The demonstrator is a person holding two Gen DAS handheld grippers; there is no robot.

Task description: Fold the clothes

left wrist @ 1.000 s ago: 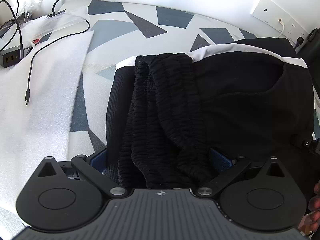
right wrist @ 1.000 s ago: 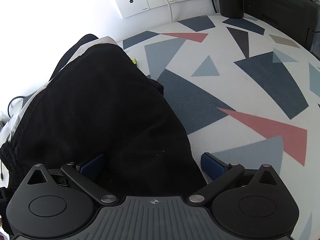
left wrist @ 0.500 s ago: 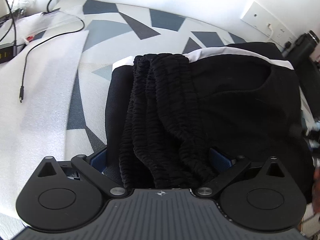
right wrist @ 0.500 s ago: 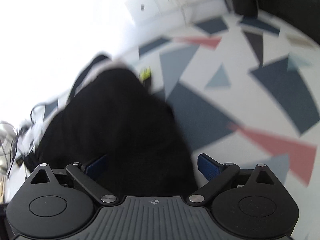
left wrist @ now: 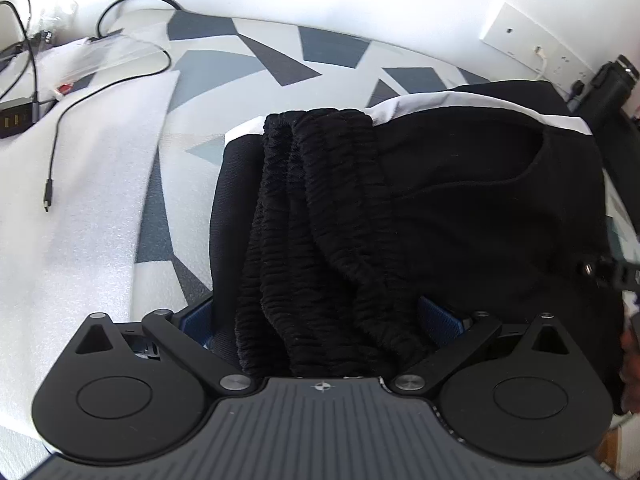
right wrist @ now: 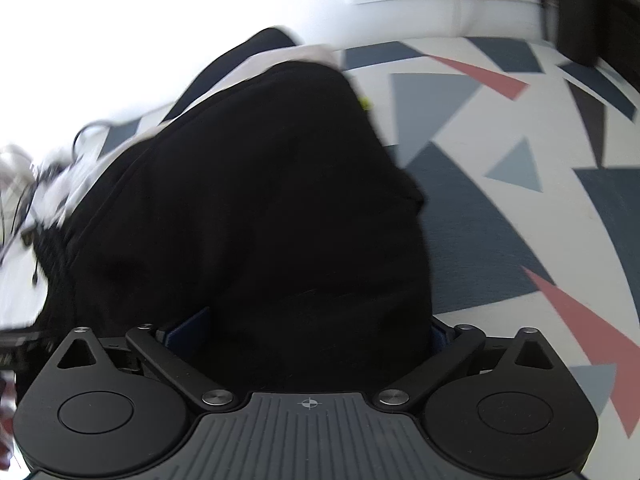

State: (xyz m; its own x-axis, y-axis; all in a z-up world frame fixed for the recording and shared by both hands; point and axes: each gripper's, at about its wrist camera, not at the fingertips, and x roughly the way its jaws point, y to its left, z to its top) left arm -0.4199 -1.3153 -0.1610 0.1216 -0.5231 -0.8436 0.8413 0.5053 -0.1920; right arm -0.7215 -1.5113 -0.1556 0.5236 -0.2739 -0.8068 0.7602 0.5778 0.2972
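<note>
A black garment with a white stripe (left wrist: 472, 184) lies bunched on the patterned surface. Its ribbed elastic waistband (left wrist: 320, 248) runs down between the jaws of my left gripper (left wrist: 320, 320), whose blue pads (left wrist: 438, 316) stand wide apart around the fabric. In the right wrist view the same black garment (right wrist: 260, 208) fills the left and centre, and its lower edge lies between the pads of my right gripper (right wrist: 312, 328). Both pads sit at the cloth's sides, partly covered by it.
A white foam sheet (left wrist: 68, 208) and a black cable (left wrist: 52, 160) lie left of the garment. A wall socket plate (left wrist: 532, 46) is at the back right. The table with the triangle pattern (right wrist: 520, 184) stretches right of the garment. A dark object (right wrist: 580, 8) stands at the far right.
The right gripper has moved in over the garment's edge, so cloth now spans the gap between its pads. The left view shifted slightly; its hold on the waistband looks the same.
</note>
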